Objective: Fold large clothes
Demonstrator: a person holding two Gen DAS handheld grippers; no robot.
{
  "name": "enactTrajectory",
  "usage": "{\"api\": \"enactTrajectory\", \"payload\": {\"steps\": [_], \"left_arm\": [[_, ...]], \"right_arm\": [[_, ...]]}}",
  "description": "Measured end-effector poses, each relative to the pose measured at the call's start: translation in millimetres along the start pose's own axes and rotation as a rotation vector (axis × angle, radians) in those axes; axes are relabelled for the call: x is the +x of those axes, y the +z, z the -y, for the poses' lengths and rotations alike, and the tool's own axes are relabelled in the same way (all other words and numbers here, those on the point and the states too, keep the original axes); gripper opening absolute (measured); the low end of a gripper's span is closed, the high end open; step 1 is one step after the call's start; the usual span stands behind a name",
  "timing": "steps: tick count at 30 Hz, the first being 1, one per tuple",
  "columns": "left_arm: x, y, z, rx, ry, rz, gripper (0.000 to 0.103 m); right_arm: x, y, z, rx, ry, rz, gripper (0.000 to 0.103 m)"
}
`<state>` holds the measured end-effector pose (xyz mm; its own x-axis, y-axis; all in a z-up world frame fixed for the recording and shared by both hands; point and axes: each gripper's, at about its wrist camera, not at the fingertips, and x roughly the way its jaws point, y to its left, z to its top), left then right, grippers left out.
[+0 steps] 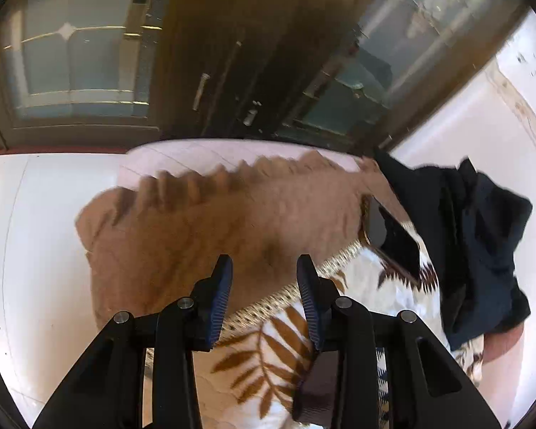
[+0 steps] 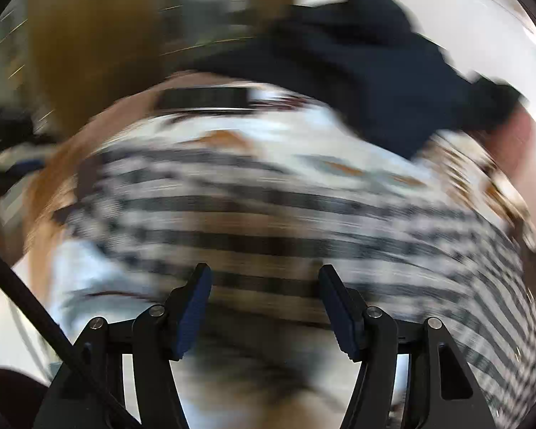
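My left gripper [image 1: 264, 268] hangs close over the work with its fingers [image 1: 219, 296] part open and nothing between them; under it runs the pale woven border where a leaf-print cloth [image 1: 268, 357] meets a brown garment [image 1: 203, 221]. My right gripper [image 2: 264, 279] is wider open and equally empty, above a black-and-white checked fabric [image 2: 268, 221] that is too smeared by blur for me to find its edges. Past the left fingers, the brown garment lies heaped across the middle of the surface, its toothed far edge against a pale lined sheet [image 1: 196, 157]. A phone [image 1: 389, 232] rests on the fabric just to the right of it, and a dark navy garment [image 1: 475, 232] is bunched at the far right edge, overhanging. I judge this to be the reach between grasps: nothing is held and no fold is under way. Next I need to pick one garment, find two corners or a hem, close both grippers on them and avoid dragging the phone.
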<state>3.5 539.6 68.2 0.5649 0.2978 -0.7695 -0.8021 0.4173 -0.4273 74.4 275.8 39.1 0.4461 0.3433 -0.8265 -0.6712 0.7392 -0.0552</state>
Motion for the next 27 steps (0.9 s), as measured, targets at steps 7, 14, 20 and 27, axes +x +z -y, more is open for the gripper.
{"api": "enactTrajectory", "payload": {"steps": [7,14,20,27], "left_arm": [[-15,16,-29,-0.076,0.074,0.097,0.036],[-12,18,-40,-0.127,0.070,0.078,0.036],[-13,0,-3,-0.027,-0.001,0.046,0.051],[-21,-65,84,0.239,-0.192,-0.051,0.057]], "right_arm": [[9,10,-94,-0.253,0.057,0.047,0.074],[37,29,-97,-0.213,0.024,0.002,0.011],[-3,42,-8,0.095,0.097,0.055,0.010],[-59,31,126,0.390,-0.011,0.112,0.010]]}}
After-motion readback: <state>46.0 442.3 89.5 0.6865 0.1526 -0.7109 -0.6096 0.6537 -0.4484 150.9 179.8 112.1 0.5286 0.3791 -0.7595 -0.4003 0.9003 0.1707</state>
